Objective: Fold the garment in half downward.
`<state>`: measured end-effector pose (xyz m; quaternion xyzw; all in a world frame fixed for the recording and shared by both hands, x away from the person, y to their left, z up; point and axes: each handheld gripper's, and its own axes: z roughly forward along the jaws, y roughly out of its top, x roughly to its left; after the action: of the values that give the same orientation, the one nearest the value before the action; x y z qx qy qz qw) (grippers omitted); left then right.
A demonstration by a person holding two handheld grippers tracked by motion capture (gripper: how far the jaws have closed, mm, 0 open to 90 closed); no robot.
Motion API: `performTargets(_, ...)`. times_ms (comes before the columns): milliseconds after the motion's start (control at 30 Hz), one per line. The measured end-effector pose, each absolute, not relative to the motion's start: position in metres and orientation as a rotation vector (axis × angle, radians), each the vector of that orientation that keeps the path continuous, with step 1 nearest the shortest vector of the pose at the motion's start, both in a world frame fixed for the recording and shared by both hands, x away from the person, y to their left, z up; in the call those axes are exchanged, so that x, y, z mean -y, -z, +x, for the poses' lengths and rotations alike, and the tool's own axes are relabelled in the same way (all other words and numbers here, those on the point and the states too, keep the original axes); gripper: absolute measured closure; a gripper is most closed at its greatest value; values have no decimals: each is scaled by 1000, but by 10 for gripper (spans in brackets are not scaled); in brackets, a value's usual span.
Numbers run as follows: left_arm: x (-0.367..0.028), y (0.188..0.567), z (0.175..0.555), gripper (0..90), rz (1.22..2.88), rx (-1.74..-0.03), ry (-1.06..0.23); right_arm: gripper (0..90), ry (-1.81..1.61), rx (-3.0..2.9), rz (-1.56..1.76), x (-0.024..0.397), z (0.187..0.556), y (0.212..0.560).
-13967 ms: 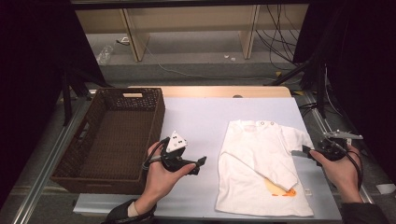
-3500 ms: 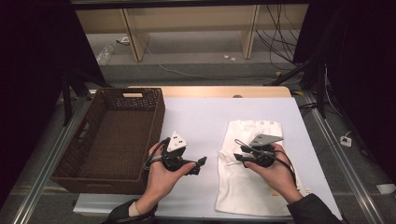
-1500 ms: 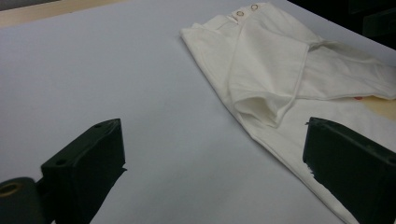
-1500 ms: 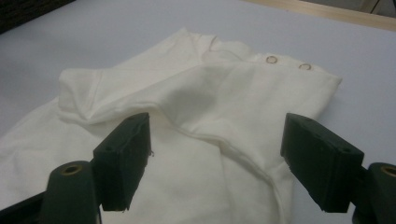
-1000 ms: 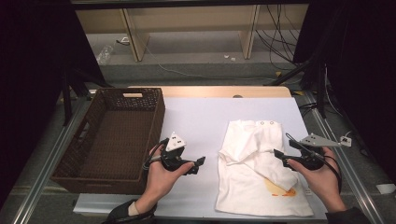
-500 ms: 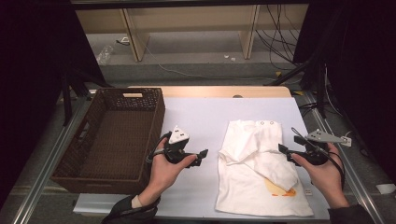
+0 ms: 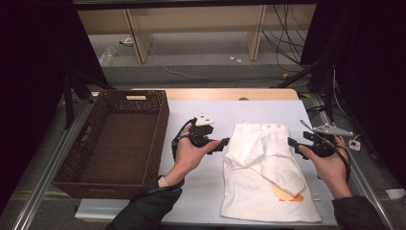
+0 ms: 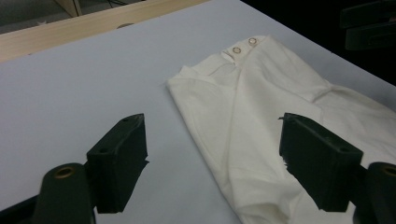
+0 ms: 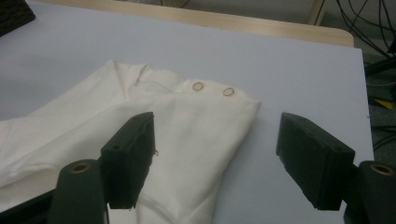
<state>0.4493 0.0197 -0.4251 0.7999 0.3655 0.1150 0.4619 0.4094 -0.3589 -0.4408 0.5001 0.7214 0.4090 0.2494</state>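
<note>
A white shirt (image 7: 268, 177) lies on the table with its right side folded over the middle and an orange print (image 7: 287, 194) low on it. My left gripper (image 7: 224, 144) is open just off the shirt's left edge near the collar. Its jaws have just been closing, and they press on nothing. In the left gripper view the shirt (image 8: 261, 116) and its two snaps (image 8: 243, 45) lie ahead of the left gripper (image 8: 212, 122). My right gripper (image 7: 293, 143) is open at the shirt's right edge. The right gripper (image 9: 215, 119) hangs above the folded shoulder (image 9: 140, 121) without touching it.
A dark wicker basket (image 7: 160, 129) stands on the left of the white table (image 7: 268, 110), close to my left forearm. A wooden strip (image 7: 215, 93) runs along the far edge. Cables and shelf legs stand on the floor beyond.
My left hand has moved right and away from the person, up to the shirt's left edge, and its jaws have narrowed. My right hand has slid a little farther up along the shirt's right edge.
</note>
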Motion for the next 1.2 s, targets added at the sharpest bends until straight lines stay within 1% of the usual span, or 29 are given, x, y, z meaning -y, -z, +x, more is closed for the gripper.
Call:
performTargets(167, 0, 435, 476, 299, 2000, -909, -288, 300, -1074, -1972, 1394, 360, 427, 446)
performTargets(467, 25, 460, 517, 343, 2064, -964, -257, 309, -988, -2007, 1455, 356, 462, 462)
performTargets(733, 34, 476, 532, 363, 2081, -1004, -269, 318, -972, -1999, 1511, 350, 482, 473)
performTargets(1000, 42, 486, 538, 386, 2100, -1004, -265, 340, -946, -1992, 1550, 347, 490, 483)
performTargets(1200, 49, 489, 538, 417, 2111, -985, -275, 388, -929, -1997, 1566, 348, 494, 489)
